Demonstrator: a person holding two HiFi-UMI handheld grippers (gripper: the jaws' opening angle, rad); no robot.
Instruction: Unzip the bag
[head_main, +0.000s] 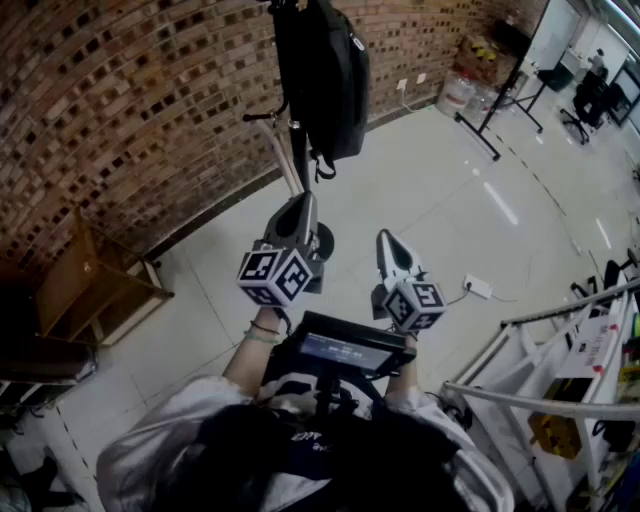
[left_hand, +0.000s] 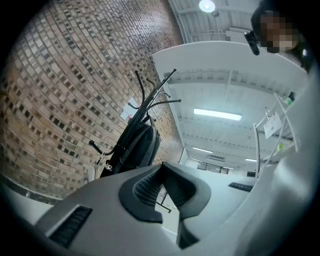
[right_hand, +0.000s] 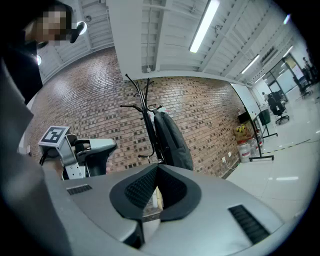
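Black bag (head_main: 325, 75) on coat stand (right_hand: 148, 125); we hold left gripper (head_main: 303, 203) and right gripper (head_main: 386, 238) short of it, jaws pressed together, empty.

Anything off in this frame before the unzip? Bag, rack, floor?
Nothing stands out. The bag hangs straight on the coat rack by the brick wall. The left tool and right tool are both shut, empty and short of it.

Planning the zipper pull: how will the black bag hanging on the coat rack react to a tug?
The bag hangs free from the coat rack, so it will probably swing. Its fabric looks soft, likely yielding unless braced.
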